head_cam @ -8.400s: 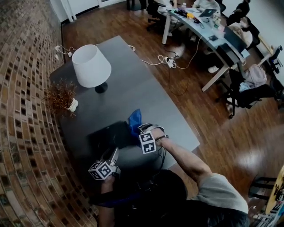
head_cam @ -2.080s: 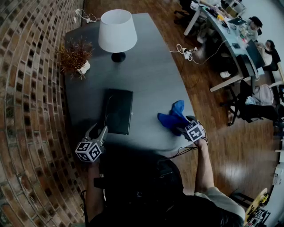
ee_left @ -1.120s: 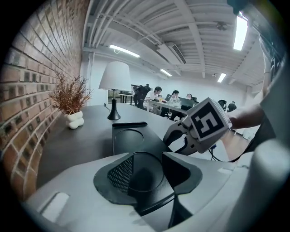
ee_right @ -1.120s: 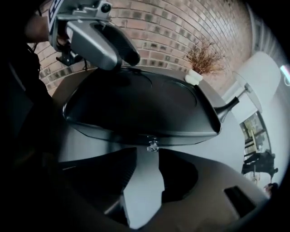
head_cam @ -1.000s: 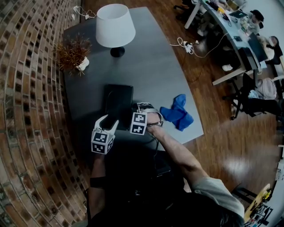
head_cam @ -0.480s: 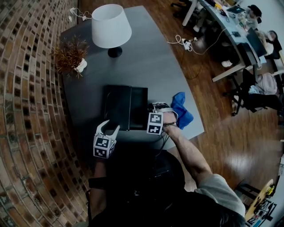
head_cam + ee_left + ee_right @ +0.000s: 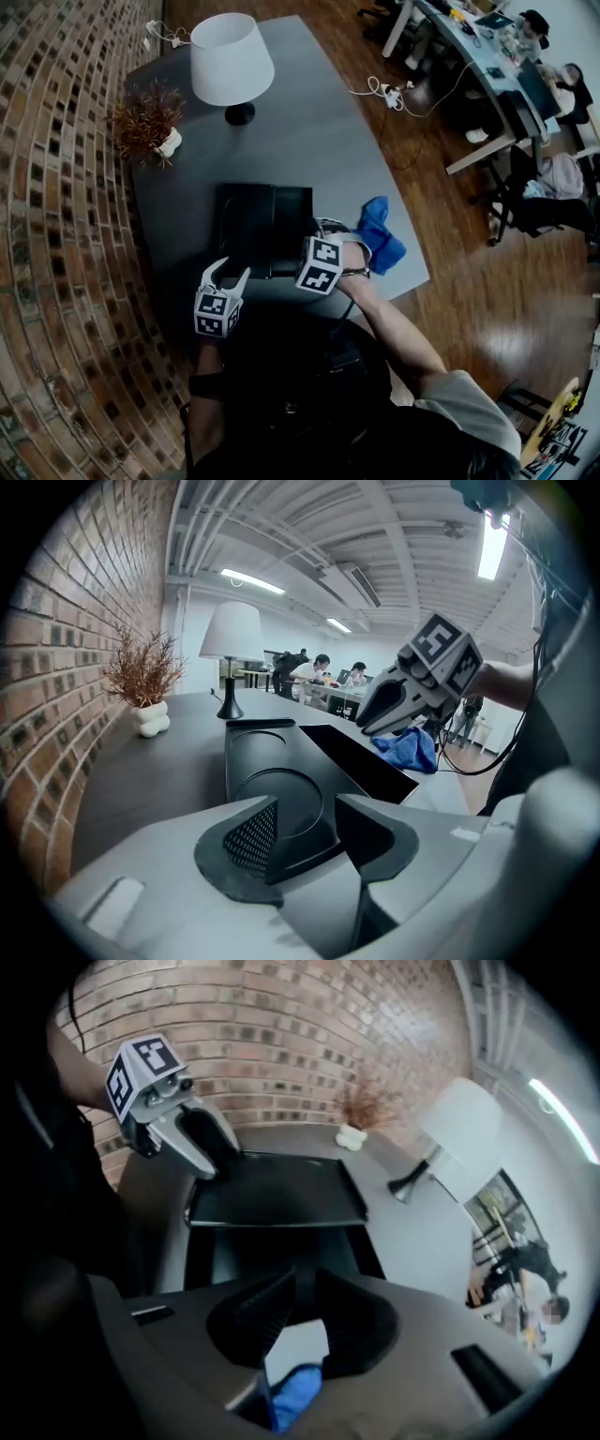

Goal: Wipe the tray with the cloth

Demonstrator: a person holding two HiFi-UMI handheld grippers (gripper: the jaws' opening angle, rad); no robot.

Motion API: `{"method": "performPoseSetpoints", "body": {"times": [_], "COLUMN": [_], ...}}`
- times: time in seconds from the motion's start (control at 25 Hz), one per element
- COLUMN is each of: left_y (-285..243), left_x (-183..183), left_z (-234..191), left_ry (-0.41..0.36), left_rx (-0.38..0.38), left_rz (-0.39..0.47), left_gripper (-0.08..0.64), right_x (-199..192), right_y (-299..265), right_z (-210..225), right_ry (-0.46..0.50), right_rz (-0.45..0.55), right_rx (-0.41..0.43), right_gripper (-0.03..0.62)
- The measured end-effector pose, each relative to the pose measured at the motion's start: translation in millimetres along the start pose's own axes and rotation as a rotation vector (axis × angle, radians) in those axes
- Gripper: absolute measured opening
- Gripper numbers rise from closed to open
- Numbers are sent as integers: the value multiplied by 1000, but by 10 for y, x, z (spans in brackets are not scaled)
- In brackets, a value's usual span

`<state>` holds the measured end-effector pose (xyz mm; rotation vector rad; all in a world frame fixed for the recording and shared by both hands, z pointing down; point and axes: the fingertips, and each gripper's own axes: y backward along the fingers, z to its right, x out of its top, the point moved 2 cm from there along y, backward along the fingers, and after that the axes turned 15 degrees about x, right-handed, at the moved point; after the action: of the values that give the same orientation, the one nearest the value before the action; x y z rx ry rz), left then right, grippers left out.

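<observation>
A black tray (image 7: 246,230) with round recesses (image 7: 277,794) lies on the grey table (image 7: 319,141). A second black tray (image 7: 293,225), flat and glossy (image 7: 361,761), sits against its right side. My right gripper (image 7: 317,234) is shut on this second tray's near right edge (image 7: 281,1255); a thin dark edge runs between its closed jaws (image 7: 295,1297). The blue cloth (image 7: 380,234) lies crumpled on the table just right of that gripper, held by nothing. My left gripper (image 7: 227,272) hovers at the first tray's near left corner. Its jaws (image 7: 305,832) stand a little apart with nothing pinched.
A white lamp (image 7: 232,58) and a dried plant in a white pot (image 7: 148,120) stand at the table's far end beside the brick wall (image 7: 66,234). The cloth lies close to the table's right edge (image 7: 417,267). Beyond it are wooden floor, cables and people at desks.
My right gripper left the blue cloth, came across to the tray and closed. A second black tray now shows to the right of the first. The left gripper drew back slightly.
</observation>
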<state>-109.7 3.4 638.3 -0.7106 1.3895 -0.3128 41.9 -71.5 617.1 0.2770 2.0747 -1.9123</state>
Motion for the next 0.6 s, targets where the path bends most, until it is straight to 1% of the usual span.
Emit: {"method": "performPoseSetpoints", "body": {"times": [0.04, 0.12, 0.16, 0.24, 0.28, 0.32, 0.36, 0.48, 0.56, 0.6], "left_y": [1, 1, 0, 2, 8, 17, 26, 42, 80, 98], "left_x": [-4, 3, 6, 3, -9, -26, -39, -9, 32, 51], "left_z": [4, 30, 44, 57, 60, 63, 64, 46, 49, 61], "left_ry": [-1, 2, 5, 8, 9, 10, 12, 43, 54, 52], "left_rx": [0, -1, 0, 6, 10, 14, 19, 34, 35, 34], "left_rz": [0, 2, 2, 0, 0, 3, 8, 27, 27, 26], "left_gripper": [184, 186, 185, 186, 184, 184, 184, 167, 167, 167], "right_x": [110, 213, 246, 304, 355, 433, 530, 766, 797, 755], "right_y": [-186, -552, -689, -837, -859, -868, -884, -903, -670, -447], "right_z": [-69, -121, -112, -20, 53, 127, 195, 370, 474, 520], "right_ry": [62, 156, 178, 186, 178, 171, 174, 191, 154, 121], "right_rz": [-40, -147, -184, -230, -228, -208, -182, -120, -44, 18], "right_rx": [41, 87, 100, 101, 88, 73, 60, 32, 0, -22], "right_gripper": [69, 69, 69, 66, 66, 43, 37, 37, 38, 70]}}
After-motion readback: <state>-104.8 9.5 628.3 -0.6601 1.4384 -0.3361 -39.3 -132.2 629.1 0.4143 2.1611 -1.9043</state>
